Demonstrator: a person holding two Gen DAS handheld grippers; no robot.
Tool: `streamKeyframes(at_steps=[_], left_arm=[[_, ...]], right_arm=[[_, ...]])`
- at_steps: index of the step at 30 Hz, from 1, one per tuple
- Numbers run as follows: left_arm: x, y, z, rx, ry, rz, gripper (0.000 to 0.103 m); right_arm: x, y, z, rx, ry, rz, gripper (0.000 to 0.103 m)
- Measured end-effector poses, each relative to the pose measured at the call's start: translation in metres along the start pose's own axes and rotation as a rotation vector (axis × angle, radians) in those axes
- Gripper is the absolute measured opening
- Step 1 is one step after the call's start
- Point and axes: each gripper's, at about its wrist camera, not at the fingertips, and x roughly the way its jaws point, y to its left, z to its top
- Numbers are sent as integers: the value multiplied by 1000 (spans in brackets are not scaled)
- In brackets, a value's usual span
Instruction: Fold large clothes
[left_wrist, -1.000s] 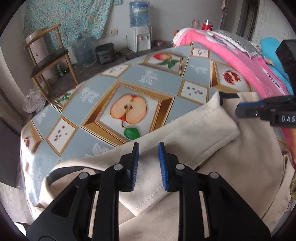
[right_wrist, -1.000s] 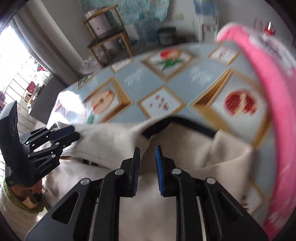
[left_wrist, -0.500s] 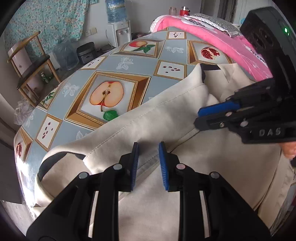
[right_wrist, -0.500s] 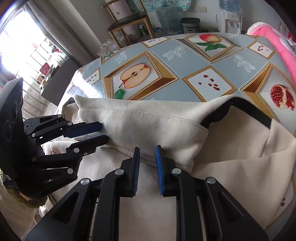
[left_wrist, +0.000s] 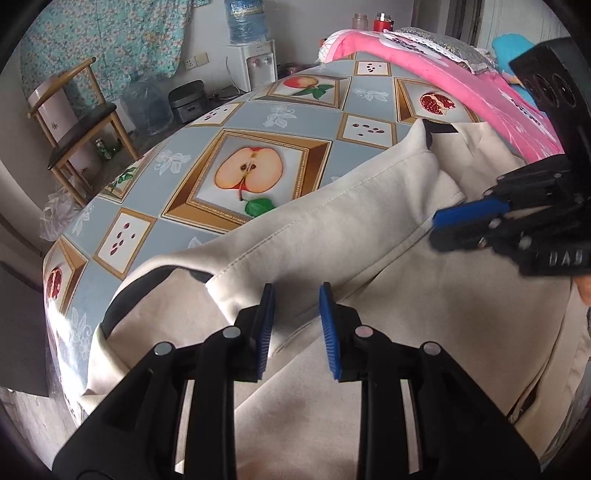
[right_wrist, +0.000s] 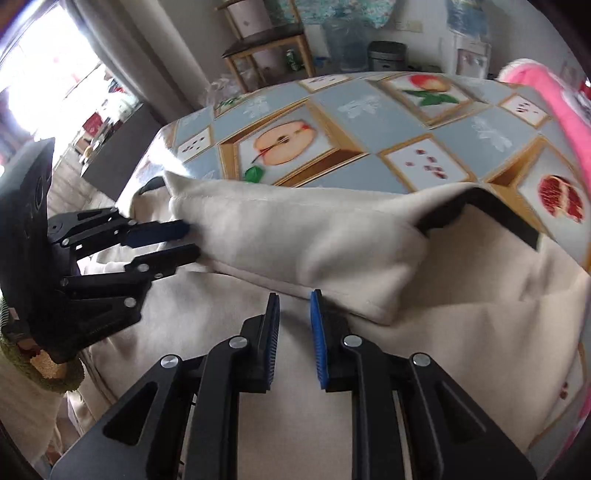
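Since the earlier frames, both grippers had drawn the folded flap of the cream garment (left_wrist: 332, 221) back over its body. It lay on the worktop (left_wrist: 207, 147), whose cloth bore a fruit print, with a pink blanket (left_wrist: 461, 74) beyond. Left gripper (left_wrist: 296, 325): jaws had just been opening and stood apart, the flap's hem between them; no pad visibly pressed it. Right gripper (right_wrist: 293, 334): jaws stood narrowly apart over the cream cloth, the hem just beyond the tips; no grip evident.
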Motion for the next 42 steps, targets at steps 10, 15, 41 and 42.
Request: streamKeyframes(at_steps=[10, 15, 41, 42], left_arm=[[-35, 35, -13, -282, -21, -50, 25], [-111, 47, -52, -373, -104, -23, 39], [-155, -10, -336, -1074, -253, -356, 61], [-153, -5, -340, -1123, -279, -366, 61]], right_arm=[[-23, -26, -16, 150, -12, 85, 33], [-95, -29, -57, 156, -128, 80, 59], [-143, -62, -296, 649, -233, 14, 77], [-140, -65, -294, 666, -253, 19, 77]])
